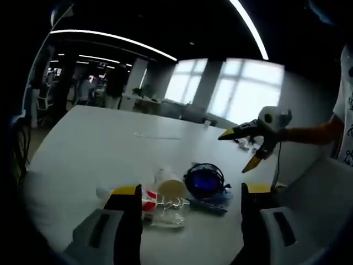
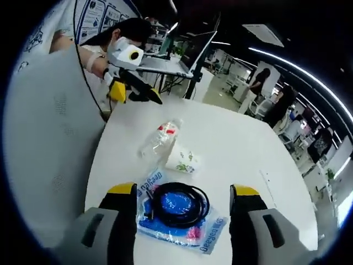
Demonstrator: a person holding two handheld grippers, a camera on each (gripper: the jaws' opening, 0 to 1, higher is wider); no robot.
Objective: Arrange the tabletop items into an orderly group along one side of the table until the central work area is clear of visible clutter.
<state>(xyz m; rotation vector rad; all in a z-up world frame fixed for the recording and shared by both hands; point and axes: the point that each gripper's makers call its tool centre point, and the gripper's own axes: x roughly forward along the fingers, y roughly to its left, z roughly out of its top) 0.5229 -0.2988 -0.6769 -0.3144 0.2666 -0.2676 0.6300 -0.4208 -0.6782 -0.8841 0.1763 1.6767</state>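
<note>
On the white table (image 2: 242, 143) lie a clear plastic bottle (image 2: 159, 138) with a red label, a paper cup (image 2: 183, 160) on its side, and a coil of black cable (image 2: 180, 203) on a blue packet (image 2: 207, 234). My right gripper (image 2: 183, 190) stands open just short of the coil, its jaws either side of it. Beyond the bottle my left gripper (image 2: 138, 98) hangs over the table's edge. In the left gripper view the bottle (image 1: 161, 208), cup (image 1: 171, 188) and coil (image 1: 205, 179) lie before my open left gripper (image 1: 191, 190). The right gripper (image 1: 240, 149) hovers open above the table.
A laptop (image 2: 171, 61) on a stand sits beyond the table's far edge. A thin pale strip (image 1: 157, 136) lies further out on the table (image 1: 99, 149). A person's forearm (image 1: 309, 134) holds the right gripper. Office desks and people stand in the background.
</note>
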